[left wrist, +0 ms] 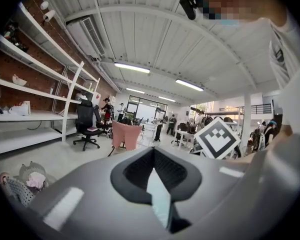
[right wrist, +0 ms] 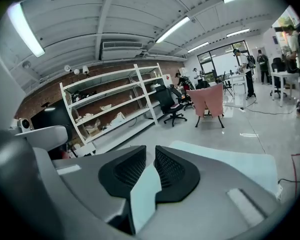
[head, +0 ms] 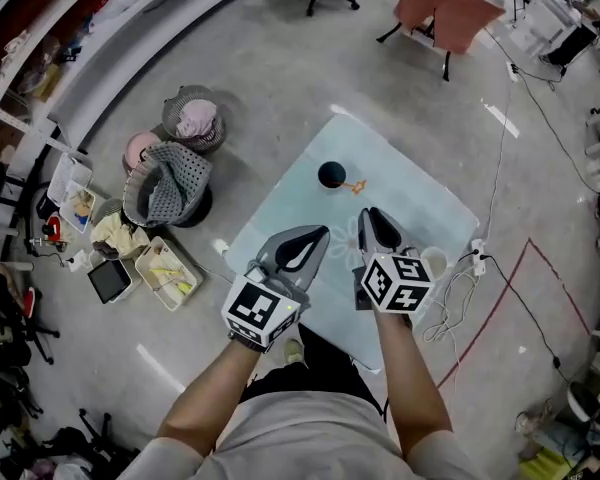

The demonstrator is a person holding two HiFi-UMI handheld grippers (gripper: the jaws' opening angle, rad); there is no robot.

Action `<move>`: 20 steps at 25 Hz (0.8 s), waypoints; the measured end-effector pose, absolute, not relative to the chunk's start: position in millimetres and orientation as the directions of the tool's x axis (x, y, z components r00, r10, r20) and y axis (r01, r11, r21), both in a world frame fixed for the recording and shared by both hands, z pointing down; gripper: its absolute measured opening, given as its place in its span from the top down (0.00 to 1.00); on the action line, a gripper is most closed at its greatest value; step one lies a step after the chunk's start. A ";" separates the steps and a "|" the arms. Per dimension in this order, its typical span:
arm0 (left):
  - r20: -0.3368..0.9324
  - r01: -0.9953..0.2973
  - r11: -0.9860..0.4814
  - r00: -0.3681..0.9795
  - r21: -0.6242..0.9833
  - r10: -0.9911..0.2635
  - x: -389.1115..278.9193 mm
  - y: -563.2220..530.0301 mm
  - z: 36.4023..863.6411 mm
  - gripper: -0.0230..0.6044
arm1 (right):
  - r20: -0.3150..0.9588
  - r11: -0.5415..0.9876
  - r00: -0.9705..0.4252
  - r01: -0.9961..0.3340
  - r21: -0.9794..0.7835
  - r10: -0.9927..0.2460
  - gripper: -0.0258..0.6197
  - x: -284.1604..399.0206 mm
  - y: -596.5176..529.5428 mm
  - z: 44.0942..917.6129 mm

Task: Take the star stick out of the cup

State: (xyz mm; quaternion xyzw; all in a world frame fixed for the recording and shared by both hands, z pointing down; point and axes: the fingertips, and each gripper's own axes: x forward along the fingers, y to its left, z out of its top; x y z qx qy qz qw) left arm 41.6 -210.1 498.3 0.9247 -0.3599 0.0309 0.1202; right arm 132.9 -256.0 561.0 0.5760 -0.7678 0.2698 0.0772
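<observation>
A dark cup [head: 331, 175] stands on the far part of a pale blue-white table [head: 427, 211]. The orange star stick [head: 356, 185] pokes out of it to the right. Both grippers hover over the near half of the table, short of the cup, and hold nothing. My left gripper [head: 323, 231] [left wrist: 152, 150] is shut, its pads meeting at the tips. Just to its right, my right gripper [head: 369, 213] [right wrist: 150, 151] is shut to a thin slit. Neither gripper view shows the cup or the stick.
On the floor to the left are a dark basket of cloth [head: 168, 184], a wire basket [head: 193, 118] and trays of small items [head: 168, 273]. A white cable and power strip [head: 477, 256] lie by the table's right edge. A pink chair [head: 445, 13] stands beyond.
</observation>
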 end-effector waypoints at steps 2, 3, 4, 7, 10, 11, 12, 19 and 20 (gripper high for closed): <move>0.159 -0.674 -0.712 0.739 0.199 -0.655 46.1 -221.4 510.8 0.95 | 0.450 0.175 -0.326 -0.922 -0.345 -0.831 0.87 135.9 -267.2 580.1; 0.167 -0.674 -0.710 0.738 0.202 -0.653 48.7 -226.5 517.1 0.95 | 0.460 0.165 -0.328 -0.919 -0.358 -0.825 0.86 137.8 -272.2 589.1; 0.176 -0.675 -0.708 0.738 0.208 -0.651 51.4 -231.2 523.6 0.95 | 0.470 0.154 -0.329 -0.916 -0.372 -0.819 0.86 139.8 -277.0 597.4; 0.201 -0.675 -0.705 0.737 0.217 -0.645 57.1 -243.5 537.6 0.95 | 0.495 0.122 -0.331 -0.905 -0.408 -0.804 0.86 143.2 -290.5 616.9; 0.222 -0.677 -0.702 0.735 0.220 -0.640 58.5 -251.5 548.1 0.95 | 0.509 0.098 -0.336 -0.894 -0.437 -0.792 0.86 142.8 -302.8 630.9; 0.227 -0.679 -0.700 0.734 0.222 -0.640 58.2 -253.6 551.6 0.95 | 0.513 0.091 -0.338 -0.890 -0.446 -0.789 0.86 142.4 -306.7 635.3; 0.233 -0.681 -0.697 0.732 0.224 -0.640 57.7 -255.3 555.2 0.95 | 0.518 0.083 -0.338 -0.888 -0.453 -0.786 0.86 142.1 -310.2 639.9; 0.256 -0.684 -0.691 0.729 0.233 -0.635 59.2 -260.8 566.2 0.95 | 0.567 0.027 -0.338 -0.874 -0.485 -0.751 0.86 145.4 -319.3 666.2; 0.258 -0.684 -0.690 0.729 0.235 -0.634 60.1 -261.4 567.4 0.95 | 0.570 0.022 -0.338 -0.872 -0.489 -0.749 0.86 146.4 -321.0 668.0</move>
